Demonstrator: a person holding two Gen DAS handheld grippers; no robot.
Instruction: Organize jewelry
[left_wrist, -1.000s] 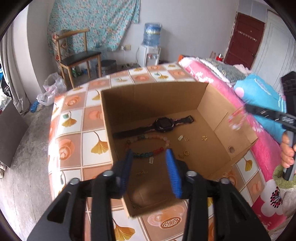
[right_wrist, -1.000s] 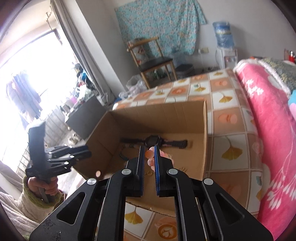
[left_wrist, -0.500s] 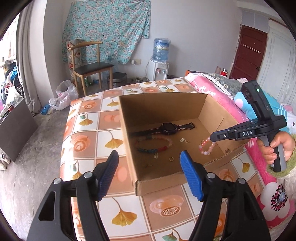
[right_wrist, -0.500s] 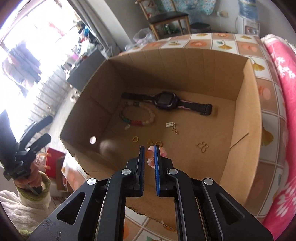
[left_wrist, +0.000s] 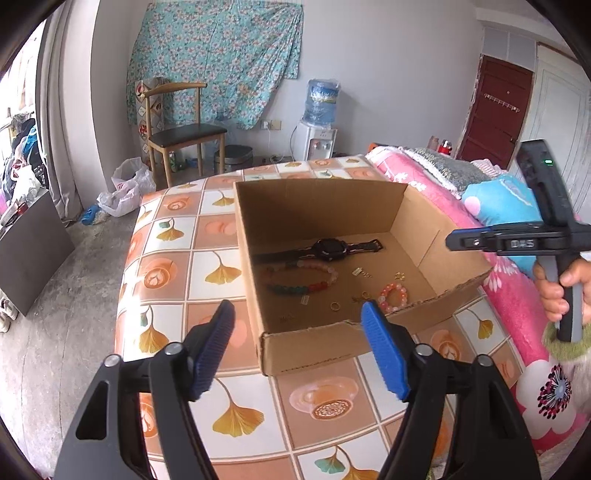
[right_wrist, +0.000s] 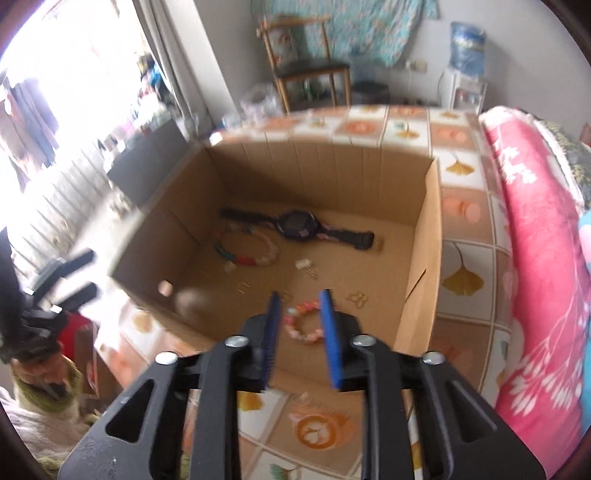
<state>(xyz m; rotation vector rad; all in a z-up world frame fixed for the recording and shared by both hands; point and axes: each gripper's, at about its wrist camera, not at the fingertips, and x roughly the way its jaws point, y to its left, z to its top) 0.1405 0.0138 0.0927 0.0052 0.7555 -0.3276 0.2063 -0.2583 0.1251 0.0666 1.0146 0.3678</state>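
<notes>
Watch (left_wrist: 328, 248), bracelets (left_wrist: 393, 296), rings already in box (left_wrist: 321, 195). Left gripper (left_wrist: 298, 328) opening wide, empty; right gripper (right_wrist: 300, 317) opening, clear of pink bracelet. Nothing visibly left outside.

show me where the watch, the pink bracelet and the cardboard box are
watch (left_wrist: 330, 248), left wrist view, on its dark face
pink bracelet (left_wrist: 393, 297), left wrist view, on its beads
cardboard box (left_wrist: 314, 354), left wrist view, on its near outer wall
</notes>
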